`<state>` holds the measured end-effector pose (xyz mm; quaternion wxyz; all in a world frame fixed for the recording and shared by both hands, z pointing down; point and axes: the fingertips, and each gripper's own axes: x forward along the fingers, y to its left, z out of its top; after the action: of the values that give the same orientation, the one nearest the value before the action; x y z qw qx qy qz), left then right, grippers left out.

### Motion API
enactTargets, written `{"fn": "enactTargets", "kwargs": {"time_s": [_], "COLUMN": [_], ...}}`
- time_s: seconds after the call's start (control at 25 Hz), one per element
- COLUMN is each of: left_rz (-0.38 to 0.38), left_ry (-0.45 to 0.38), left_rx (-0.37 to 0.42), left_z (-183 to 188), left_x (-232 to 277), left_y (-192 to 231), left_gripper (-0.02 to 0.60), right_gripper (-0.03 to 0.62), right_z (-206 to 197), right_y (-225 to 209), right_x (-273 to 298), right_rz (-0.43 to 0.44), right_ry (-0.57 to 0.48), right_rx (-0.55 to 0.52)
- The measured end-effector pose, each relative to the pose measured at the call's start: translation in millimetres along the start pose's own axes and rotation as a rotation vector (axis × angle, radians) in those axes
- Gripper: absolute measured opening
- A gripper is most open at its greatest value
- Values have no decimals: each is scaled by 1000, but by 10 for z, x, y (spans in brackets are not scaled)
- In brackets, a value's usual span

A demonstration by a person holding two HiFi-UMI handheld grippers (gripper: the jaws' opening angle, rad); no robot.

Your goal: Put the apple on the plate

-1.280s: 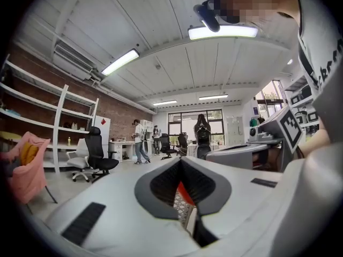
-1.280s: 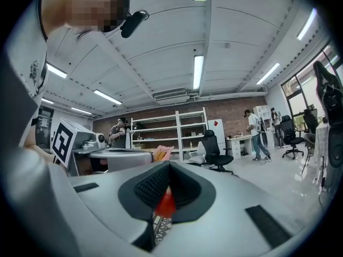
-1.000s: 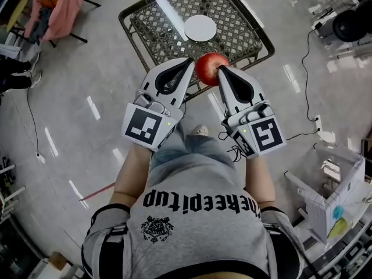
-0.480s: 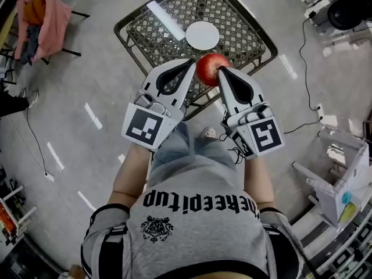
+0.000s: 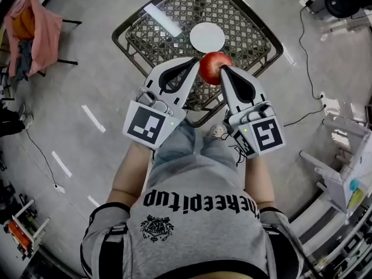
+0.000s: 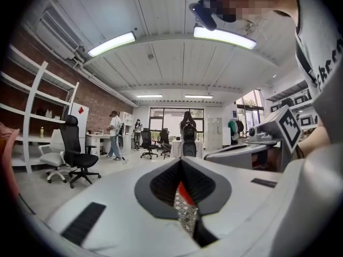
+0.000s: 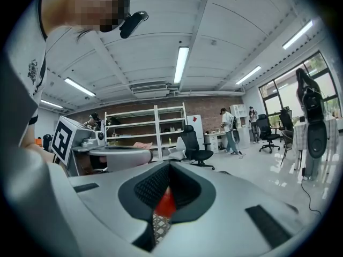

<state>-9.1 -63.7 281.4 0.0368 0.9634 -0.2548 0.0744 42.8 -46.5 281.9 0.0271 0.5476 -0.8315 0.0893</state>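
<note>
A red apple (image 5: 214, 67) is pinched between the tips of my two grippers, held in the air over the near edge of a dark lattice table (image 5: 168, 39). My left gripper (image 5: 192, 63) presses on its left side and my right gripper (image 5: 224, 70) on its right, each with its jaws together. A white round plate (image 5: 207, 37) lies on the table just beyond the apple. In the left gripper view a red sliver of the apple (image 6: 183, 192) shows through the narrow slit, and in the right gripper view the apple (image 7: 167, 203) shows the same way.
A pink cloth (image 5: 36, 29) hangs over a chair at the far left. Cables (image 5: 307, 68) trail across the shiny floor on the right, near white racks (image 5: 343, 179). The person's shoe (image 5: 219, 131) is close to the table's near corner.
The table and plate have slid nearer and slightly right in the head view as the person stepped forward. The two grippers still hold the apple between them in the same pose.
</note>
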Motion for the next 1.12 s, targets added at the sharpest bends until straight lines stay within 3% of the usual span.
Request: {"fn": "enactTargets", "kwargs": {"time_s": [0.56,0.84,1.12], "left_rz": [-138,-162,-137], "left_ry": [3,18,17], "left_rx": [10,-4,-12], "left_z": [-84,-111,-145], "left_x": [75,197,324], "left_y": [316,306,325], "left_gripper": [18,18,18], "right_gripper": [18,18,18], "right_z": [-43,-68,-136], "right_y": [41,-55,-220], "right_x": [315,343,397], "right_rz": [-122,-134,-117], "right_ry": [-3,13,24], "right_rx": [16,25,18]}}
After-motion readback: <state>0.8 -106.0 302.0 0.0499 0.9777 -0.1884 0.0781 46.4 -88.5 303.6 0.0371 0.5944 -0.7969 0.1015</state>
